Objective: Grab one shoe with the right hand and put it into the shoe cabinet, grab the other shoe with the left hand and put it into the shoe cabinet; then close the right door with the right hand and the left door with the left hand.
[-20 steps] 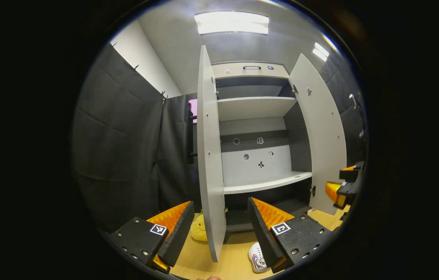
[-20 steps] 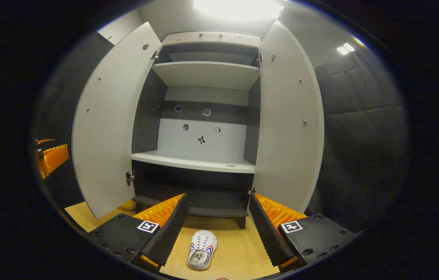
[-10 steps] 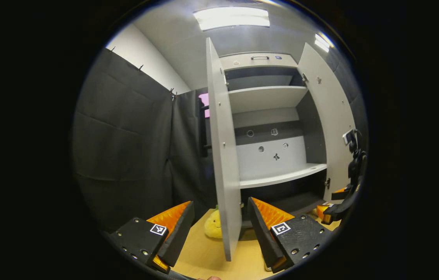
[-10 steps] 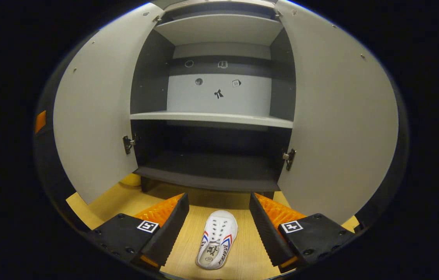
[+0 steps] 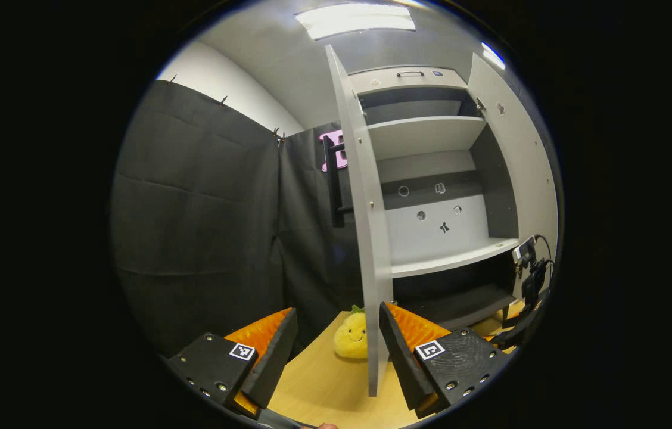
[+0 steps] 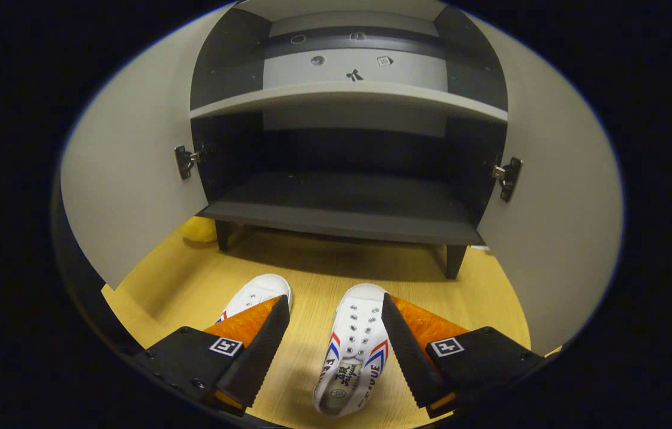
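Observation:
In the right gripper view two white shoes with red and blue stripes lie on the wooden floor before the shoe cabinet [image 6: 336,211]. One shoe [image 6: 352,350] lies under and between the fingers of my open right gripper [image 6: 333,348]; the other shoe [image 6: 255,293] shows partly behind the left finger. Both cabinet doors stand open: left door [image 6: 127,179], right door [image 6: 556,226]. In the left gripper view my left gripper [image 5: 334,351] is open and empty, facing the edge of the left door [image 5: 366,238], with the cabinet shelves [image 5: 449,259] behind it. The other gripper [image 5: 523,298] sits at the far right.
A yellow plush toy [image 5: 352,338] sits on the floor behind the open left door, also seen as the plush toy [image 6: 199,229] beside the cabinet's leg. Black cloth walls [image 5: 193,226] close the booth on the left. The cabinet's lowest dark shelf [image 6: 342,202] holds nothing.
The right gripper has dropped low and forward toward the floor, so one shoe now lies between its fingers and a second came into sight. The left gripper view swung left, revealing the plush toy.

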`<action>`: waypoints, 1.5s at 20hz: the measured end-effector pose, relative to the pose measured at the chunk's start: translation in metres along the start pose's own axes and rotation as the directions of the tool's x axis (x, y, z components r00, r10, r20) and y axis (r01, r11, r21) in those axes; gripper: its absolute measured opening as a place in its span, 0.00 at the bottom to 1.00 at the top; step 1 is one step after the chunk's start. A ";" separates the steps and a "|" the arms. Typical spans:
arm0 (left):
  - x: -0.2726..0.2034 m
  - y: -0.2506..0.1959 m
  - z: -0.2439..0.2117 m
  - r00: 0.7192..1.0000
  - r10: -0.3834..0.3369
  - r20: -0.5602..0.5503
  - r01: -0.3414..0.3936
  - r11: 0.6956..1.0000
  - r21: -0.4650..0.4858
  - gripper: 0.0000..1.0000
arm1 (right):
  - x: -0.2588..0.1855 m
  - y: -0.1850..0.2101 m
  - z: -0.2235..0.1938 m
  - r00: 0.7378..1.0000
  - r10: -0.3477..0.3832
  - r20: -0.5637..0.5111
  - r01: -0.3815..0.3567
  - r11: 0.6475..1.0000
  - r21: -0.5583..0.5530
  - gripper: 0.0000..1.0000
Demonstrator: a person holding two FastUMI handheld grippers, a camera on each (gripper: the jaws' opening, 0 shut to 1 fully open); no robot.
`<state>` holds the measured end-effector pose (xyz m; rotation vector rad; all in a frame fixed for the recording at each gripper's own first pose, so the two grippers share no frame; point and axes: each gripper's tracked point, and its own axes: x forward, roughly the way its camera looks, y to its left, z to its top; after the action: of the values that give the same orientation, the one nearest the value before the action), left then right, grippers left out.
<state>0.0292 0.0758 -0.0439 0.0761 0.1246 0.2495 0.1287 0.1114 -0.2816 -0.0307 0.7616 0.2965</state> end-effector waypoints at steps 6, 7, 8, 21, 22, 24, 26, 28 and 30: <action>0.002 0.007 -0.004 0.999 0.041 -0.016 -0.041 0.999 0.017 0.78 | 0.023 0.003 -0.039 0.993 0.018 -0.120 -0.013 0.999 0.044 0.95; 0.001 0.009 -0.004 0.999 0.047 -0.020 -0.047 0.999 0.020 0.78 | 0.026 0.003 -0.046 0.990 0.020 -0.138 -0.013 0.999 0.047 0.95; 0.001 0.009 -0.005 0.998 0.051 -0.023 -0.050 0.999 0.020 0.78 | 0.029 0.004 -0.052 0.987 0.026 -0.159 -0.018 0.999 0.051 0.95; -0.002 0.008 0.000 0.999 0.038 -0.004 -0.038 0.999 0.038 0.78 | 0.051 -0.005 -0.078 0.967 -0.104 -0.231 0.098 0.994 -0.040 0.59; -0.003 0.008 0.000 0.999 0.035 -0.002 -0.035 0.999 0.036 0.78 | 0.048 -0.005 -0.078 0.968 -0.102 -0.228 0.098 0.995 -0.027 0.39; -0.003 0.007 0.000 1.000 0.028 0.000 -0.028 0.999 0.032 0.78 | 0.055 -0.006 -0.079 0.973 -0.077 -0.217 0.081 0.997 0.012 0.33; -0.004 0.006 0.000 1.000 0.017 0.004 -0.017 0.999 0.033 0.78 | 0.057 -0.006 -0.079 0.978 -0.065 -0.198 0.071 0.997 0.025 0.18; -0.004 0.005 0.002 1.000 0.006 0.014 -0.006 0.999 0.038 0.78 | 0.042 -0.007 -0.074 0.982 -0.061 -0.179 0.064 0.998 0.012 0.05; -0.006 0.004 0.004 1.000 -0.007 0.024 0.006 0.999 0.042 0.78 | 0.038 -0.009 -0.070 0.985 -0.054 -0.164 0.060 0.998 0.035 0.05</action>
<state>0.0234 0.0778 -0.0386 0.1201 0.1065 0.2393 0.1096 0.1032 -0.3594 -0.0392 0.9272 0.2257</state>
